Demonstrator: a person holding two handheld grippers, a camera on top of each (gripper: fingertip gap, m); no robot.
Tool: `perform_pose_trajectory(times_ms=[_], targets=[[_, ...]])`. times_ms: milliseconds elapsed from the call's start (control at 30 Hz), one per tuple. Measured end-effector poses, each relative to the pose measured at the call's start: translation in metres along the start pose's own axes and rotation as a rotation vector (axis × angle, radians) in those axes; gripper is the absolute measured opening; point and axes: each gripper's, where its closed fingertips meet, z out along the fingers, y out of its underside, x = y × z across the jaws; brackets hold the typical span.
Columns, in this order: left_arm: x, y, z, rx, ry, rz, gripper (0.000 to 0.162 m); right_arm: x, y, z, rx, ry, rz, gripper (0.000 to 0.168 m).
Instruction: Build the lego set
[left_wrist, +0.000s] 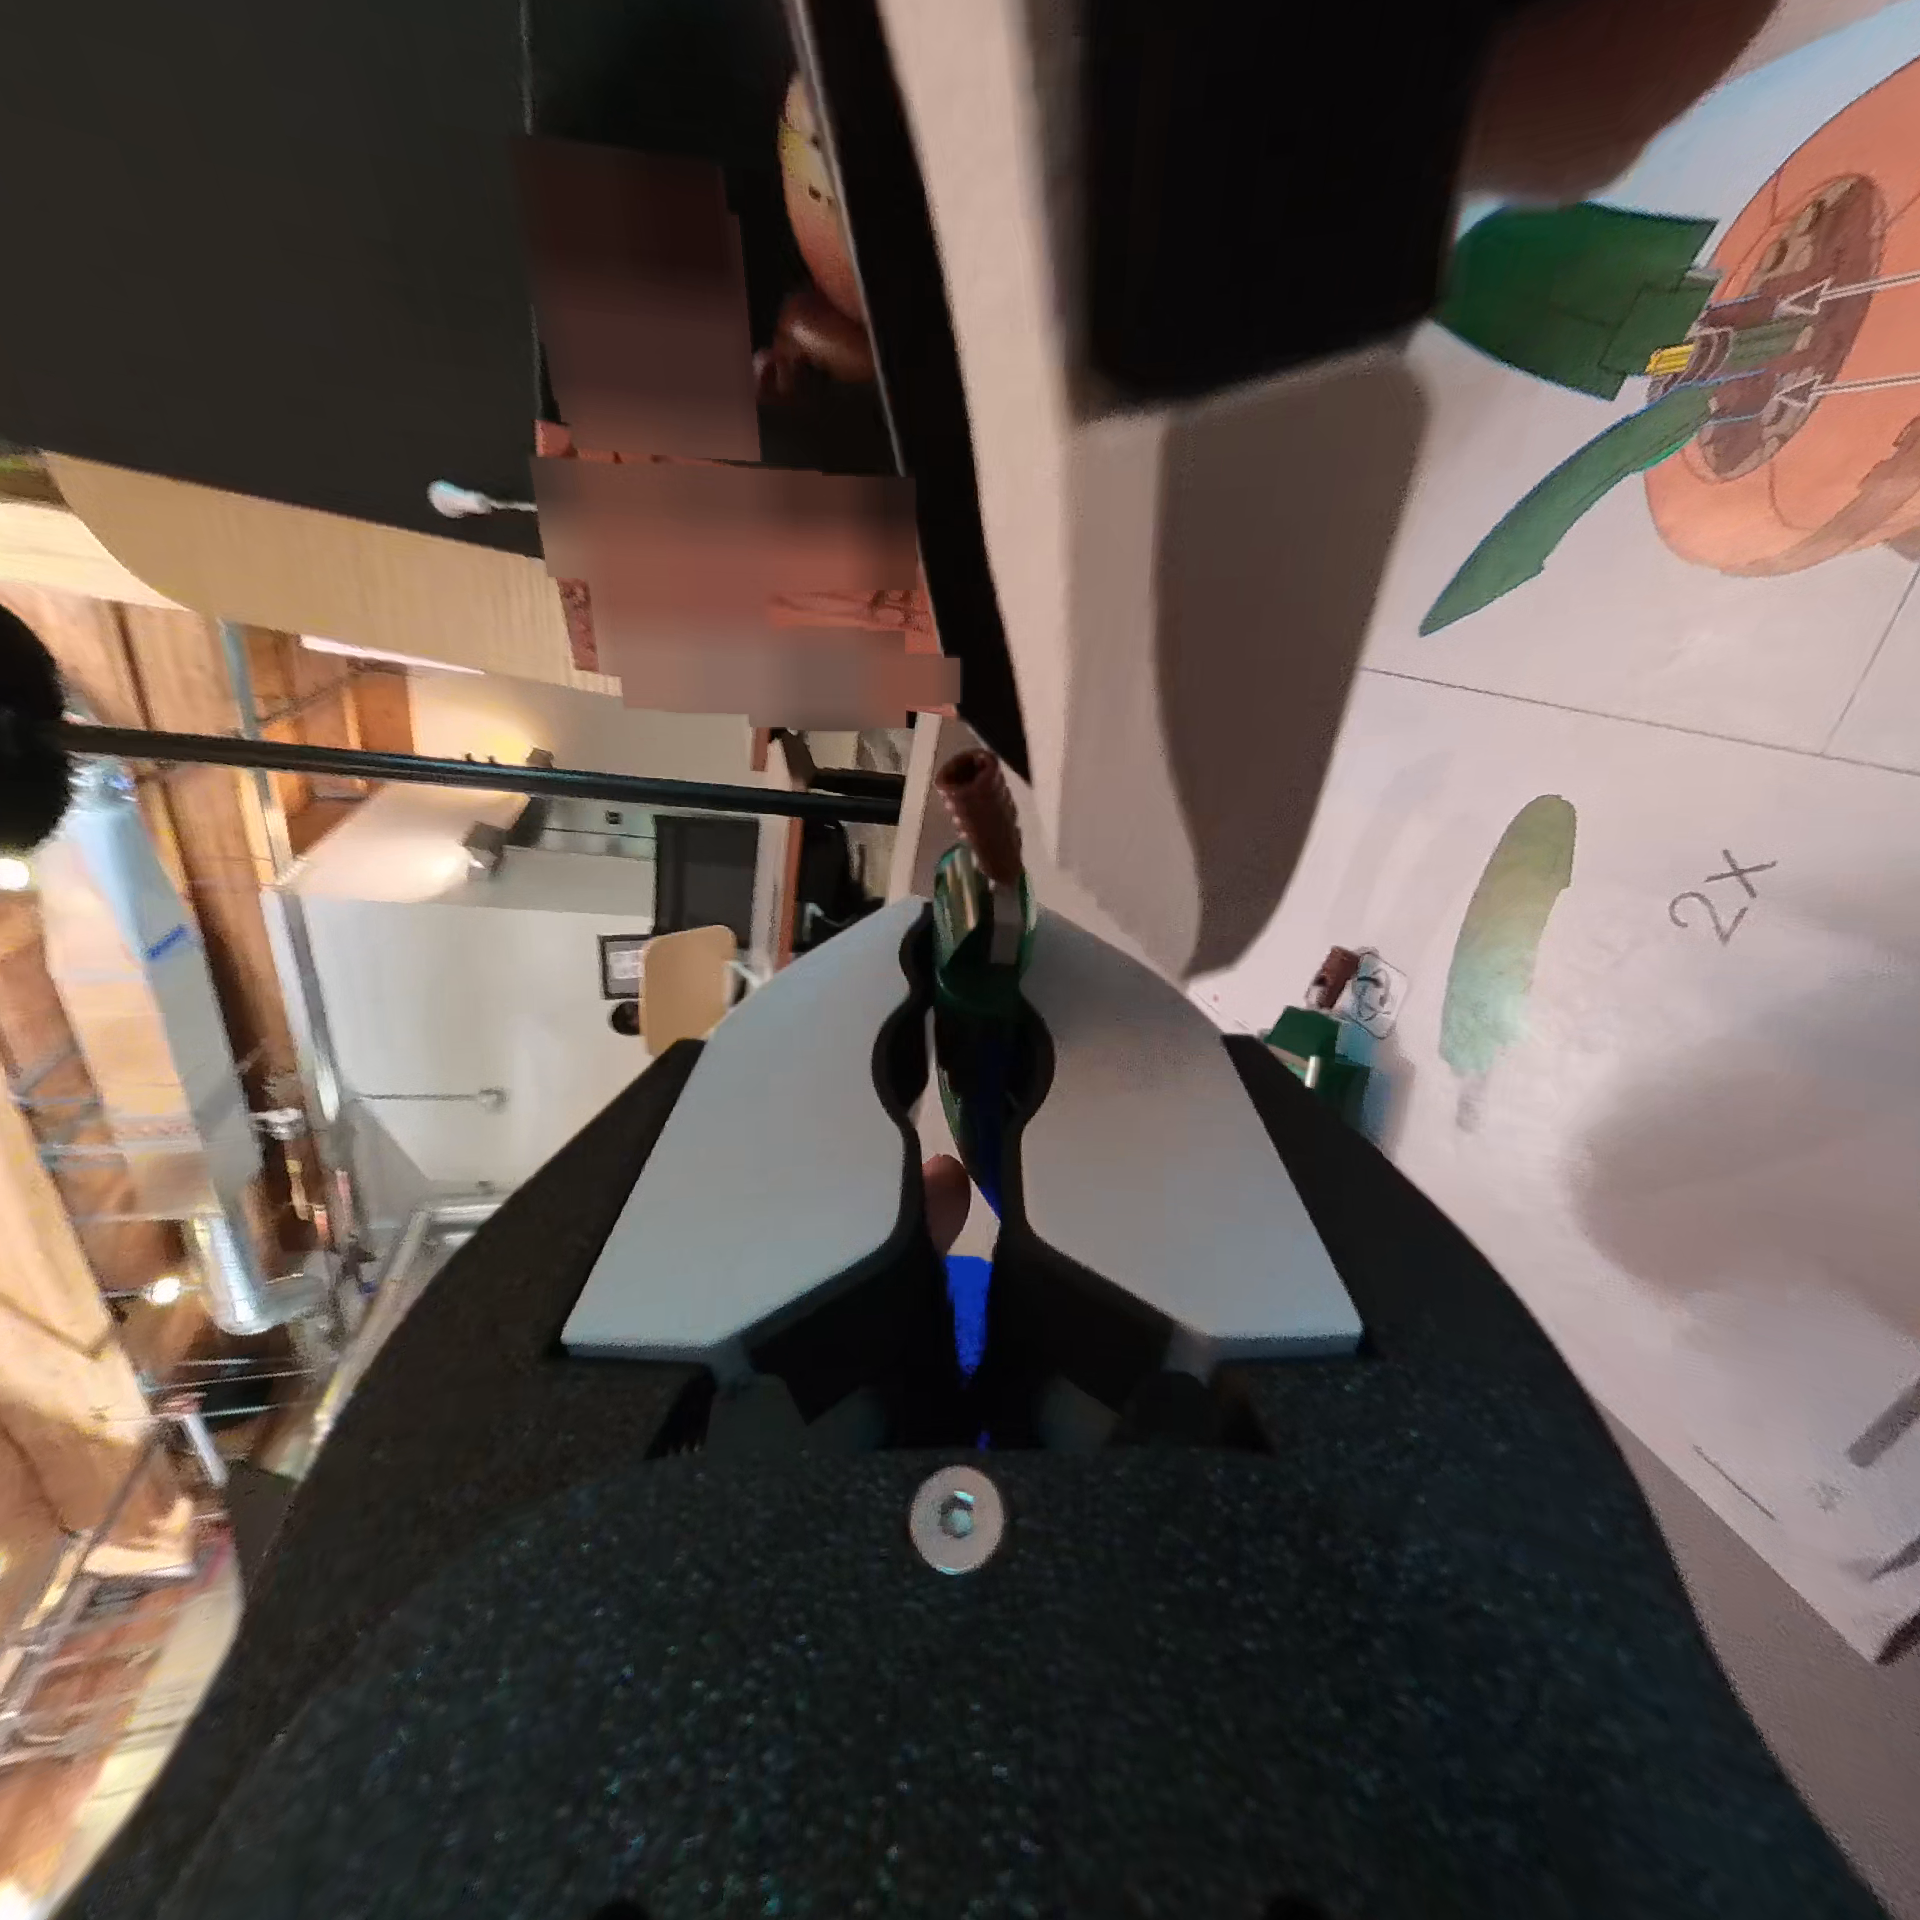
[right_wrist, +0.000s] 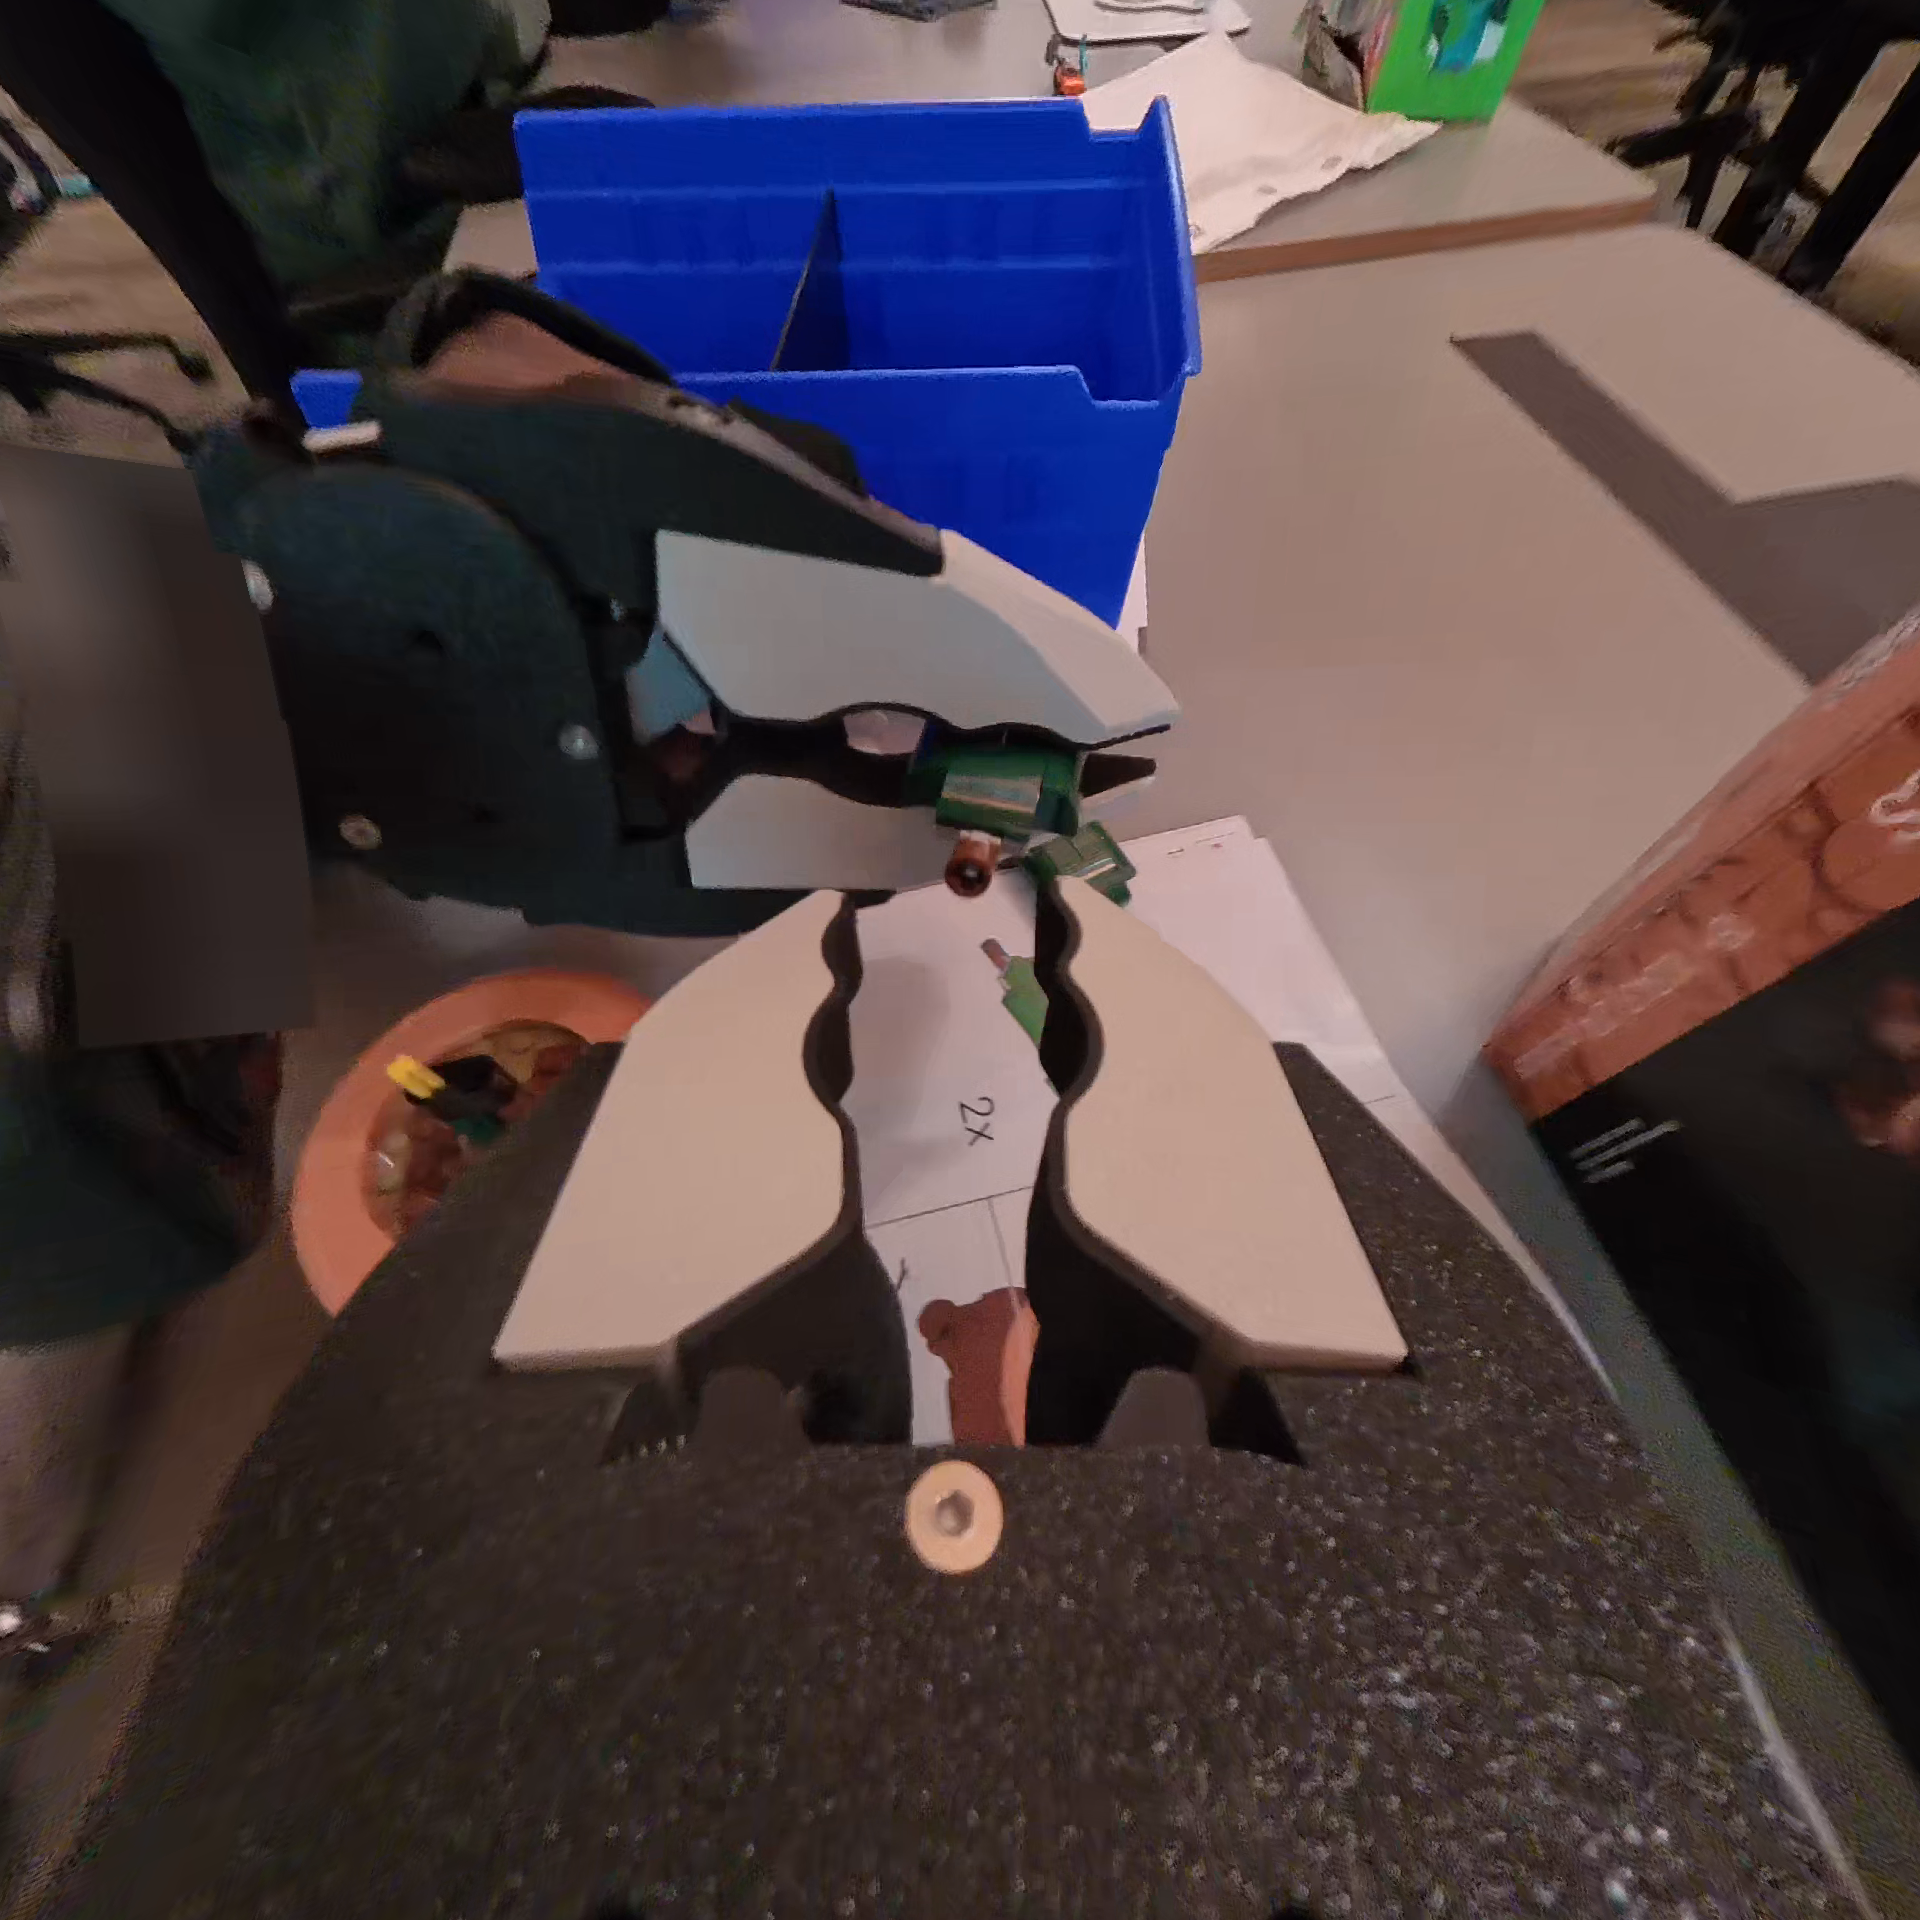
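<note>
A blue bin (right_wrist: 862, 343) stands on the grey worktop (right_wrist: 1403, 623) beyond the jaws; white paper (right_wrist: 1257, 156) lies farther off.

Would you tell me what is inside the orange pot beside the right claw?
The orange pot holds brown pieces, dark green pieces and a small yellow piece. The right claw covers the pot's right side, so the rest is hidden.
</note>
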Motion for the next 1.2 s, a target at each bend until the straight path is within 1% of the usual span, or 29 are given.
perform_pose_trajectory(times_ms=[33,167,400,467,533,600,633,700,767,833,900,1000,1033,1100,1200], targets=[[0.0,-0.001,0.0,-0.003,-0.007,0.021,0.008,0.0,0.0,0.001,0.004,0.005,0.032,0.034],[0.003,-0.009,-0.003,0.0,-0.014,0.04,0.008,0.005,-0.006,-0.005,0.054,0.083,0.03,0.016],[0.001,-0.018,-0.009,-0.011,-0.061,0.074,0.008,0.003,-0.003,-0.01,0.044,0.184,0.004,0.017],[0.001,-0.023,-0.011,-0.003,-0.078,0.085,0.009,0.002,-0.006,-0.014,0.074,0.205,-0.008,0.016],[0.0,-0.031,-0.016,0.033,-0.085,0.064,0.016,0.002,-0.008,-0.019,0.11,0.234,-0.013,0.016],[-0.004,-0.035,-0.021,0.054,-0.081,0.006,0.034,0.006,-0.009,-0.029,0.144,0.275,-0.018,0.016],[-0.007,-0.034,-0.023,0.059,-0.077,-0.036,0.043,0.008,-0.009,-0.035,0.158,0.3,-0.021,0.016],[-0.011,-0.029,-0.028,0.067,-0.035,-0.162,0.054,0.016,-0.004,-0.055,0.168,0.376,-0.031,0.016],[-0.011,-0.021,-0.034,0.088,0.047,-0.351,0.059,0.028,0.005,-0.086,0.165,0.486,-0.036,0.016],[-0.013,-0.01,-0.043,0.118,0.125,-0.573,0.062,0.036,0.018,-0.126,0.149,0.613,-0.031,0.016],[-0.012,-0.003,-0.054,0.175,0.234,-0.804,0.068,0.038,0.032,-0.167,0.136,0.74,-0.018,0.016],[-0.002,-0.003,-0.073,0.278,0.448,-1.076,0.091,0.027,0.052,-0.213,0.117,0.867,-0.006,0.016],[0.002,-0.003,-0.078,0.299,0.494,-1.13,0.1,0.022,0.059,-0.222,0.106,0.896,-0.002,0.016],[0.01,0.002,-0.084,0.301,0.52,-1.181,0.11,0.01,0.074,-0.232,0.082,0.929,0.005,0.016],[0.02,0.001,-0.093,0.307,0.533,-1.176,0.115,-0.007,0.102,-0.235,0.037,0.924,0.046,0.016]])
